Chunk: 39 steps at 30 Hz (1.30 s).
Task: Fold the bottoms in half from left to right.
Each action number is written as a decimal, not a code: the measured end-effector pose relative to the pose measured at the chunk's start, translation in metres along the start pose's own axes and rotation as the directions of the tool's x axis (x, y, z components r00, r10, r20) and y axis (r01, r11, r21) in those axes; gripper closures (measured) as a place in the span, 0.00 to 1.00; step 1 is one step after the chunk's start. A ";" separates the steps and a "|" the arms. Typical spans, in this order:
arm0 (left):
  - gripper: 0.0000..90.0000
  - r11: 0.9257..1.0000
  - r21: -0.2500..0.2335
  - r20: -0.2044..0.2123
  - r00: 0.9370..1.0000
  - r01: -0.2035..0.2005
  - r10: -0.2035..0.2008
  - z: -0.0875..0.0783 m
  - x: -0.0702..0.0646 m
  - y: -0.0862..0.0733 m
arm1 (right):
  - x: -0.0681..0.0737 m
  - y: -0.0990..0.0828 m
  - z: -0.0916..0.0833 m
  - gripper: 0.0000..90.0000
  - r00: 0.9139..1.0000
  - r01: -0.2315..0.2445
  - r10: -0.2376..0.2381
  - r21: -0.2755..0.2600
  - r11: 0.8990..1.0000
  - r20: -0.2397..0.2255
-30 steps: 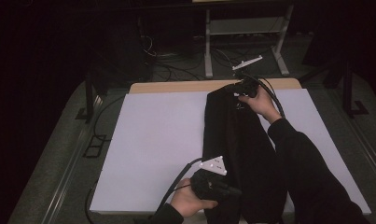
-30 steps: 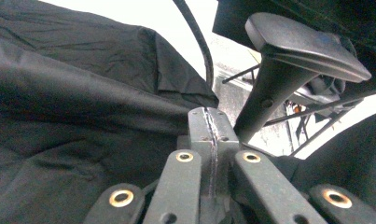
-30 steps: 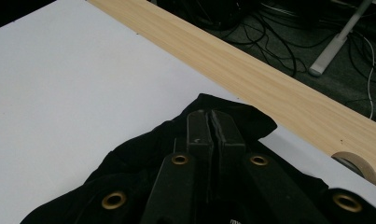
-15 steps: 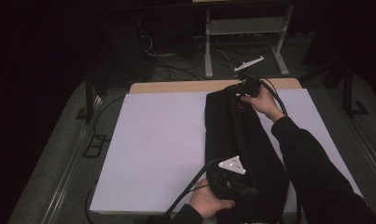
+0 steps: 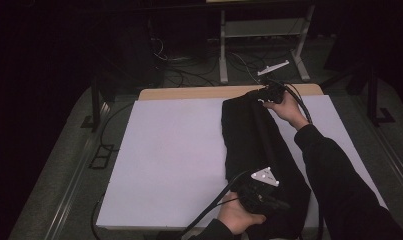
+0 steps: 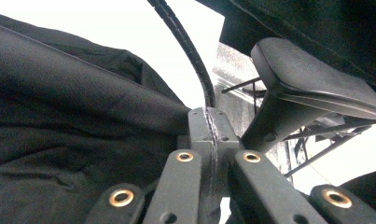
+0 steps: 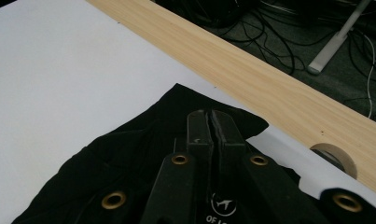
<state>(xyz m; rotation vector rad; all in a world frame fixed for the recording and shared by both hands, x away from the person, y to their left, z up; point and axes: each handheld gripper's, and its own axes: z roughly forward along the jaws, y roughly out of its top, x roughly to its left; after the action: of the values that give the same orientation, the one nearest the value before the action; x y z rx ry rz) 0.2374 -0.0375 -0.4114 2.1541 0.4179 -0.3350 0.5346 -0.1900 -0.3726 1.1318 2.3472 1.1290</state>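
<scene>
A long black garment [image 5: 254, 140] lies lengthwise on the right half of a white sheet [image 5: 174, 150] that covers the table. My left gripper [image 5: 285, 204] is at the garment's near end, jaws pointing right, shut with a fold of the black cloth [image 6: 73, 140] running into its tips [image 6: 209, 122]. At the far end, by the wooden table edge [image 5: 189, 93], my right gripper [image 5: 263, 98] is shut on the garment's far corner [image 7: 129, 140]; its jaws [image 7: 209, 122] are pressed together over the cloth, and a white printed label shows between them.
A black-sleeved arm [image 5: 339, 180] stretches along the garment's right side. A cable hole [image 7: 335, 156] sits in the wooden strip. Beyond the table are floor cables and a white-legged stand [image 5: 261, 30]. A chair armrest [image 6: 311, 79] and a ribbed cable [image 6: 185, 46] are near the left gripper.
My left gripper has moved right, from the garment's left edge to over its near end. The right gripper has hardly shifted at the far end.
</scene>
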 end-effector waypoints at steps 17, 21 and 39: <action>0.99 0.999 -0.020 0.011 0.999 0.038 -0.038 0.019 0.006 0.006 | -0.017 -0.011 0.000 0.95 0.999 -0.011 0.010 0.003 1.000 0.037; 0.99 0.999 -0.014 0.011 0.999 0.035 -0.035 0.028 0.004 0.009 | -0.023 -0.017 0.002 0.95 0.999 -0.009 0.008 0.016 1.000 0.043; 0.99 0.997 0.034 0.006 0.997 0.072 -0.072 0.064 0.008 0.020 | -0.045 -0.051 0.026 0.95 0.998 -0.054 0.053 0.046 0.997 0.028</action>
<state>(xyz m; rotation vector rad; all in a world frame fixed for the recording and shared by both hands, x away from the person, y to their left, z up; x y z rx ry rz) 0.2473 -0.0996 -0.4359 2.1737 0.4902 -0.3923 0.5516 -0.2302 -0.4309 1.2248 2.3475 1.0745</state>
